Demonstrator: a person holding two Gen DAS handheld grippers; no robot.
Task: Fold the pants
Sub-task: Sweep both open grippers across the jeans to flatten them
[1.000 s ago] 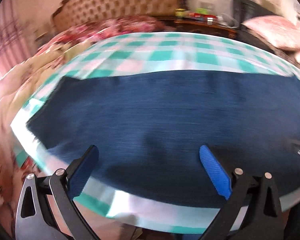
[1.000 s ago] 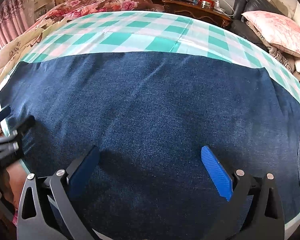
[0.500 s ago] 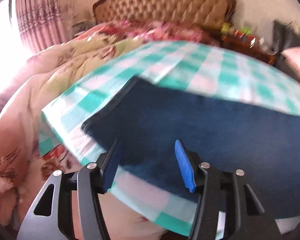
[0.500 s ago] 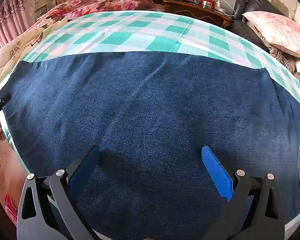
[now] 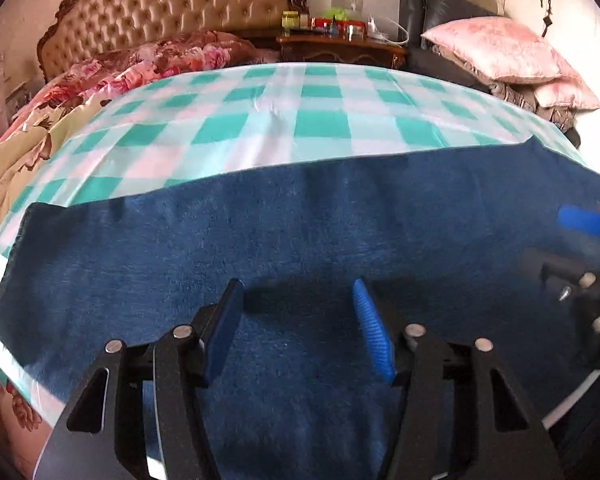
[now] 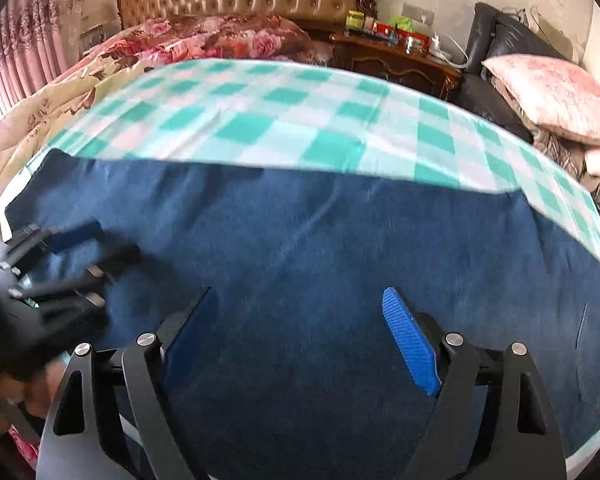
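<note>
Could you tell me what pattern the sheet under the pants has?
The sheet has a teal, white and pale pink check, clearest in the left wrist view.

You have one pair of pants (image 5: 300, 240) spread under both tools, on one checked sheet (image 5: 324, 112) ahead of them. You hold two grippers: the left gripper (image 5: 296, 328) and the right gripper (image 6: 300, 336), each with two blue pads. Beyond them stand one tufted headboard (image 5: 172, 4) and one nightstand (image 5: 340, 50). To the right lie two pink pillows (image 5: 496, 50).
</note>
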